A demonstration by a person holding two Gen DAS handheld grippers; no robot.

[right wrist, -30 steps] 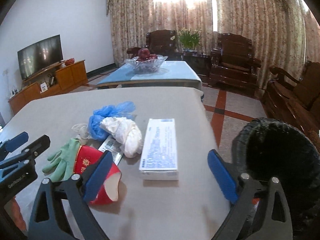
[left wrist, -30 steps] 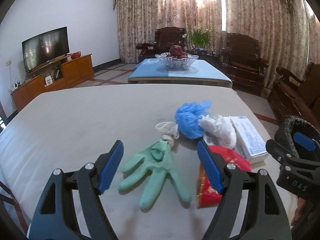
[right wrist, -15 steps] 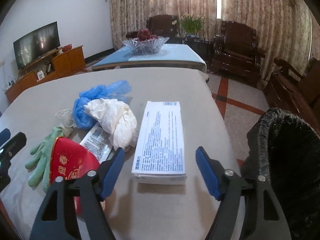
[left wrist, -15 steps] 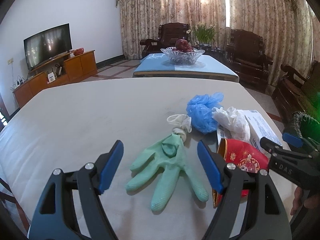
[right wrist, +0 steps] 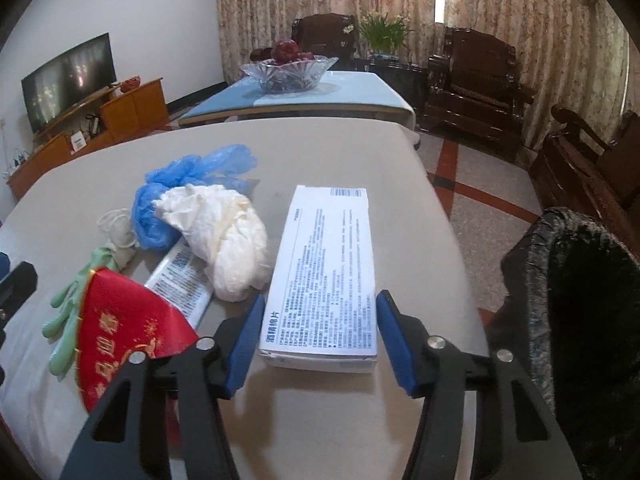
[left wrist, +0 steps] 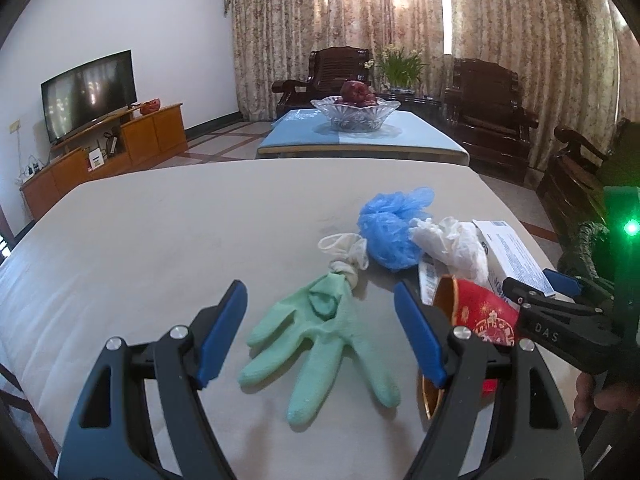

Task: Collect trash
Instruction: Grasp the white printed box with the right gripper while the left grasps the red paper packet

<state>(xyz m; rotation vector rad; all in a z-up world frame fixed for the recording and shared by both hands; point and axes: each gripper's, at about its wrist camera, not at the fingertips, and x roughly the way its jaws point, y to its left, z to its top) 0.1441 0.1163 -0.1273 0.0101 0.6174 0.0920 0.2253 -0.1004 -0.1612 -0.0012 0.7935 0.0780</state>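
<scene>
Between my right gripper's (right wrist: 318, 340) spread fingers lies the near end of the white box (right wrist: 326, 276), flat on the table (right wrist: 360, 152); the blue pads (right wrist: 394, 344) flank its corners, whether touching I cannot tell. Just left of the box sits a white crumpled bag (right wrist: 224, 236), with a blue bag (right wrist: 180, 196) behind it and a flat printed packet (right wrist: 182, 280) partly under it. A red paper cup (right wrist: 124, 328) lies on its side at my left pad. Beyond the table's right edge stands the bin (right wrist: 580, 320) with its black liner.

My left gripper (left wrist: 320, 336) hangs wide open over the green glove (left wrist: 320, 340), which lies flat, its fingers pointing toward me, and the pads are not touching it. A white string-tied scrap (left wrist: 346, 256) rests at the glove's cuff. Across the room stand a blue-topped table with a glass fruit bowl (left wrist: 355, 112) and a TV (left wrist: 86, 92).
</scene>
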